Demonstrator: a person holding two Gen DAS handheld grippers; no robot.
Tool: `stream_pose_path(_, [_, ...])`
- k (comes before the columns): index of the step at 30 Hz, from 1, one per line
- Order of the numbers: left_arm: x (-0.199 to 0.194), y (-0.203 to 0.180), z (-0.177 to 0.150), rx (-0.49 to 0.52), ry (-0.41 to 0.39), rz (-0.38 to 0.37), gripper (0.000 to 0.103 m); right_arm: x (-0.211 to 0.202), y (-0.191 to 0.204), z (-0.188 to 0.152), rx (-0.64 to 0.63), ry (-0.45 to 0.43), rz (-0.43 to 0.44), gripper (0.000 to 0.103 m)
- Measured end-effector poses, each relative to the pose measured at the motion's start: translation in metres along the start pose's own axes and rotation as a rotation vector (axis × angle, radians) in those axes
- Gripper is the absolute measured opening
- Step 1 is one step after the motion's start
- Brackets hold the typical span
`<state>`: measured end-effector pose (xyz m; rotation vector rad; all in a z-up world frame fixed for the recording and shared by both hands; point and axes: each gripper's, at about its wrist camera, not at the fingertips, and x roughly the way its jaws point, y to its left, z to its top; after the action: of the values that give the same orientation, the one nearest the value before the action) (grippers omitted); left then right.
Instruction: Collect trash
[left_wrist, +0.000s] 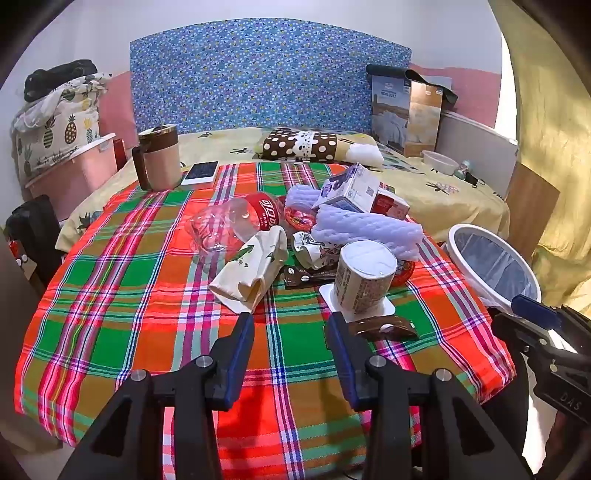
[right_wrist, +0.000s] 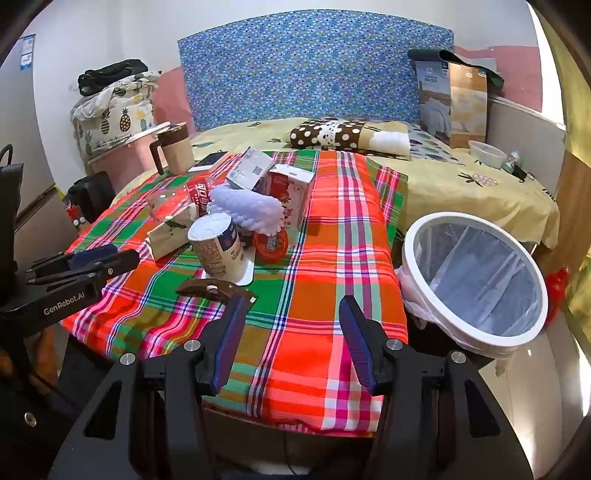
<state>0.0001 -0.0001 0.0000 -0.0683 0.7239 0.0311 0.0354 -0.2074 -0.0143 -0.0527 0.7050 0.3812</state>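
Both tongs sit over the near edge of the table, nothing in either. Left gripper (left_wrist: 290, 321) has its jaws partly apart over bare plaid tablecloth (left_wrist: 122, 280). Right gripper (right_wrist: 293, 304) has its jaws wide apart; its left fingertip sits just at a brown wrapper (right_wrist: 214, 288), and I can't tell if they touch.

Trash is piled mid-table toward the right edge. I see an upturned paper cup (left_wrist: 364, 280) nearest me, standing on its white lid. A folded paper bag (left_wrist: 253, 271) lies to its left. Behind them lie a crushed clear bottle with red label (left_wrist: 236, 221), a white foam sleeve (left_wrist: 365, 230), a tilted white carton (left_wrist: 349, 188) and a red and white carton (right_wrist: 291, 194). A round red lid (right_wrist: 271, 243) sits by the cup on its right side.

White bin with a clear liner (right_wrist: 476, 277) stands just off the table's right edge, tilted open toward me, no trash visible in it.

Mug (left_wrist: 159, 158) and phone (left_wrist: 201, 171) sit at the far left corner.
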Motion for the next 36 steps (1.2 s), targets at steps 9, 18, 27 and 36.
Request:
stream_pose_path(9, [-0.0035, -0.0034, 0.0005, -0.004, -0.004, -0.003, 0.041, 0.0004, 0.0015, -0.0004, -0.004, 0.004, -0.001, 0.055])
stream_pose_path(18, [-0.0028, -0.0019, -0.0007, -0.007, -0.007, -0.006, 0.041, -0.0018, 0.0044, -0.0016, -0.006, 0.004, -0.002, 0.055])
stream_pose_path(27, [-0.0029, -0.0023, 0.0002, -0.008, -0.007, -0.009, 0.041, -0.0003, 0.0017, -0.0001, -0.007, 0.003, -0.002, 0.055])
stream_pose_path(36, [-0.0032, -0.0024, -0.0009, -0.008, -0.008, -0.009, 0.041, -0.0005, 0.0026, 0.0006, -0.007, 0.005, -0.003, 0.055])
